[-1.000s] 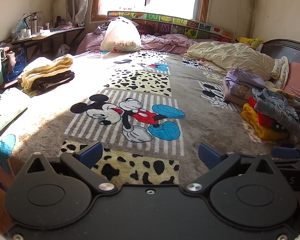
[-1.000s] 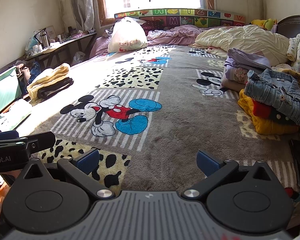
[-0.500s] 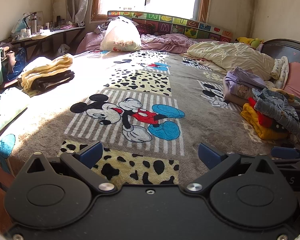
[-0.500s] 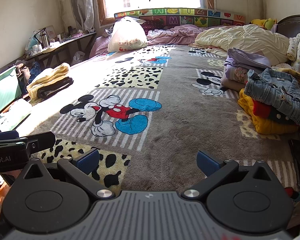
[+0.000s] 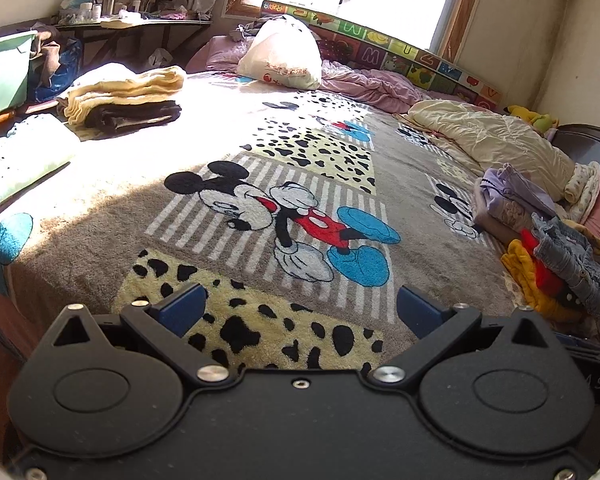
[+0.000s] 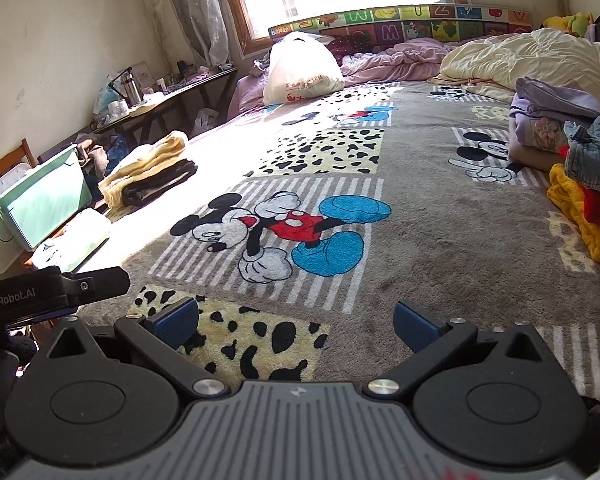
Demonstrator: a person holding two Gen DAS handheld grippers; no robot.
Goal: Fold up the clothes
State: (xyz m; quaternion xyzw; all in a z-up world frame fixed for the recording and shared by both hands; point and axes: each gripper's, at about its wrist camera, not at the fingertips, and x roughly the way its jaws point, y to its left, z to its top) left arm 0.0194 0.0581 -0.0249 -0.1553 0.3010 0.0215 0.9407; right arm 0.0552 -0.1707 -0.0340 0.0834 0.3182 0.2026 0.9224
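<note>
Both tongs spread wide, empty: left tongs (image 5: pixel 298 312), right tongs (image 6: pixel 296 324), low over the bed blanket (image 6: pixel 420 240); unfolded clothes pile (image 6: pixel 584 184) at the bed's right edge, well apart from both; denim piece (image 5: pixel 568 252) on top looks stiffer and heavier, yellow knit (image 5: pixel 528 276) underneath soft and floppy; best pinched at collar or hem edge, not the bunched middle.
</note>
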